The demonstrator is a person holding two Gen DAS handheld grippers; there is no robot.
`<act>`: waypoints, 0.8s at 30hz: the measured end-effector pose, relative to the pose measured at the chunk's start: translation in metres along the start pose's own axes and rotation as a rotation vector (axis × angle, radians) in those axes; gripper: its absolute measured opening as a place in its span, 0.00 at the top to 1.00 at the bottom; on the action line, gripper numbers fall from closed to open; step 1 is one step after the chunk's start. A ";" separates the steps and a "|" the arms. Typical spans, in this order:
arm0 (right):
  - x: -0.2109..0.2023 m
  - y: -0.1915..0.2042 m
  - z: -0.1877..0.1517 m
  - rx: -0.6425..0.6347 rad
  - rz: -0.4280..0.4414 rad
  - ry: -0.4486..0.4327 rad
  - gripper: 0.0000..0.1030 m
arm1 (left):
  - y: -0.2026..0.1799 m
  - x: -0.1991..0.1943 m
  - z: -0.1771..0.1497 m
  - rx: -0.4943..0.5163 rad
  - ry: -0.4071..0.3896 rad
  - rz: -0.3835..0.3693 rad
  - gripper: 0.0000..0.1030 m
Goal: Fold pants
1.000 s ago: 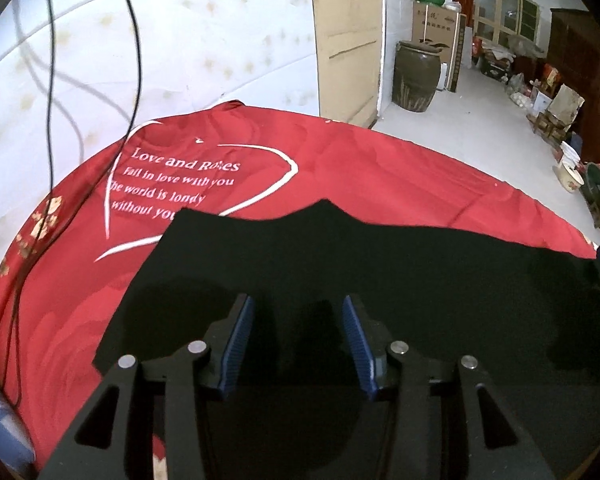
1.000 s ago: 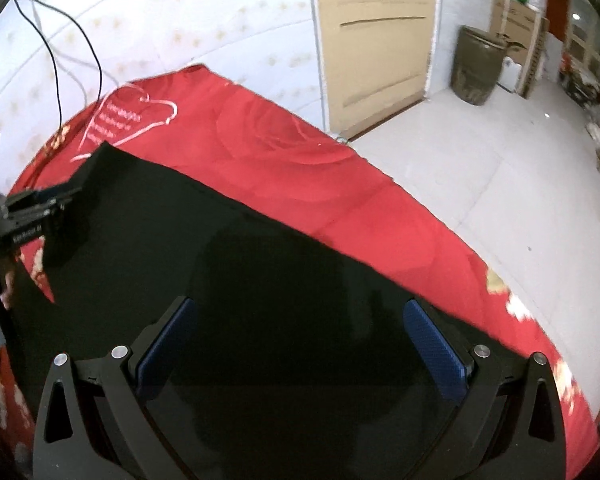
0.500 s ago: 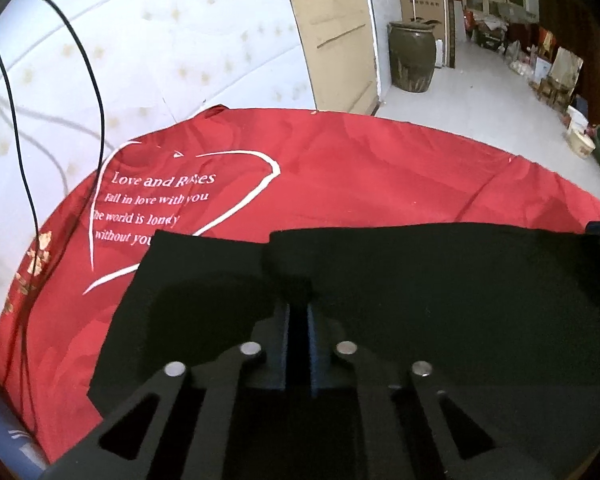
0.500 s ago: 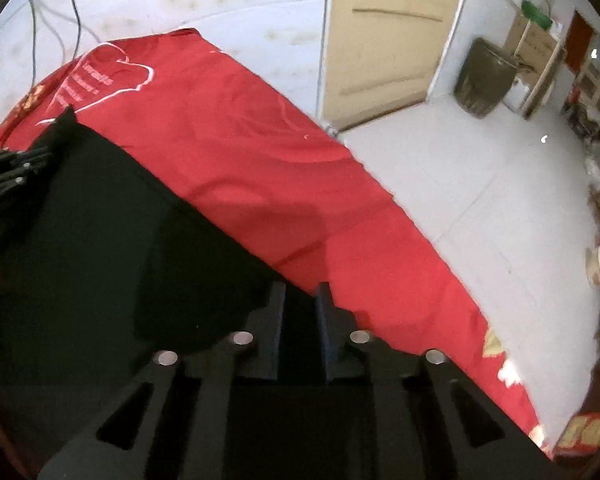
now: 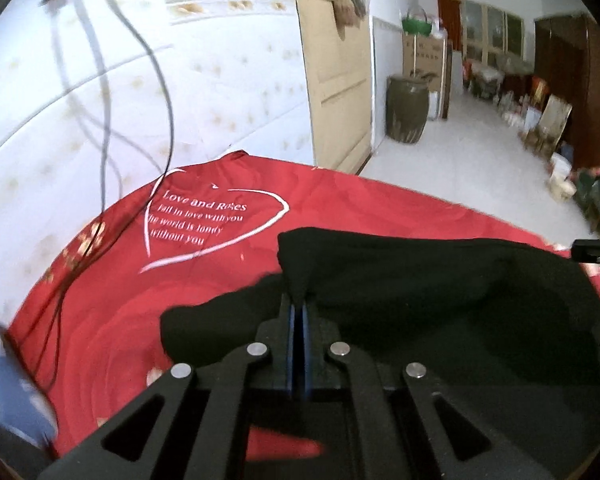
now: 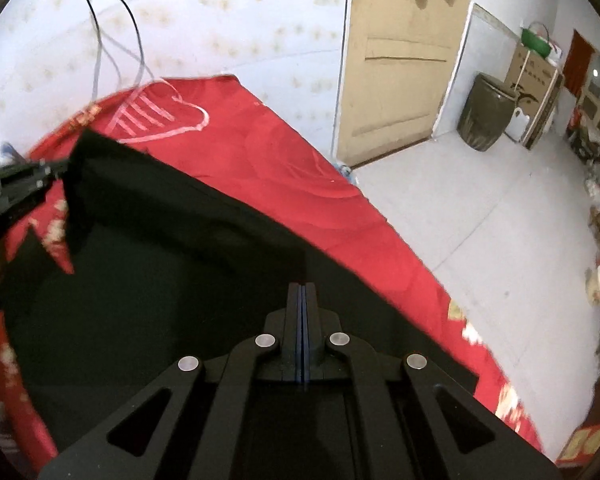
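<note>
Black pants (image 5: 440, 292) lie across a red bedspread (image 5: 228, 272) printed with a white heart and text. My left gripper (image 5: 298, 304) is shut on the pants' far edge, and the pinched cloth rises off the spread in a bunched fold. In the right wrist view the pants (image 6: 160, 272) stretch as a lifted sheet between both grippers. My right gripper (image 6: 302, 292) is shut on their edge. The left gripper (image 6: 32, 178) shows at that view's left, holding the pants' other corner. The right gripper (image 5: 596, 250) peeks in at the left wrist view's right edge.
A white patterned wall (image 5: 100, 100) with hanging black cables (image 5: 164, 92) stands behind the bed. A tan door (image 6: 396, 60) and a dark ceramic jar (image 6: 486, 116) stand beyond, with white floor (image 6: 500, 220) to the right. Boxes and clutter line the far room.
Both grippers closed from open onto the pants' edge, then rose, lifting the black cloth off the red spread.
</note>
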State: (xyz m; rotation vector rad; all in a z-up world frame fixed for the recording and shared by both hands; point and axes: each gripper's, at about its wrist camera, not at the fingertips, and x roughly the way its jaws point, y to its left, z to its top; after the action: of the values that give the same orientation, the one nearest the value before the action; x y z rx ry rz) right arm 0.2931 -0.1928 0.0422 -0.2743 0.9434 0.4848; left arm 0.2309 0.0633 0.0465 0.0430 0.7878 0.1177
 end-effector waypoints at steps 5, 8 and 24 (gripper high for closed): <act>-0.035 0.013 -0.026 0.055 0.053 -0.010 1.00 | -0.003 -0.055 -0.054 -0.045 0.006 -0.061 0.96; -0.039 0.013 -0.044 0.208 0.132 0.014 0.99 | -0.012 -0.066 -0.102 -0.053 0.087 -0.086 0.95; -0.039 -0.002 -0.081 0.607 0.224 -0.046 0.42 | 0.001 -0.066 -0.104 -0.136 0.181 -0.065 0.74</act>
State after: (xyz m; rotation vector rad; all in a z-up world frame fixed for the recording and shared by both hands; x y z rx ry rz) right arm 0.2181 -0.2404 0.0288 0.3934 1.0358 0.3854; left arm 0.1108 0.0557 0.0200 -0.1240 0.9588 0.1143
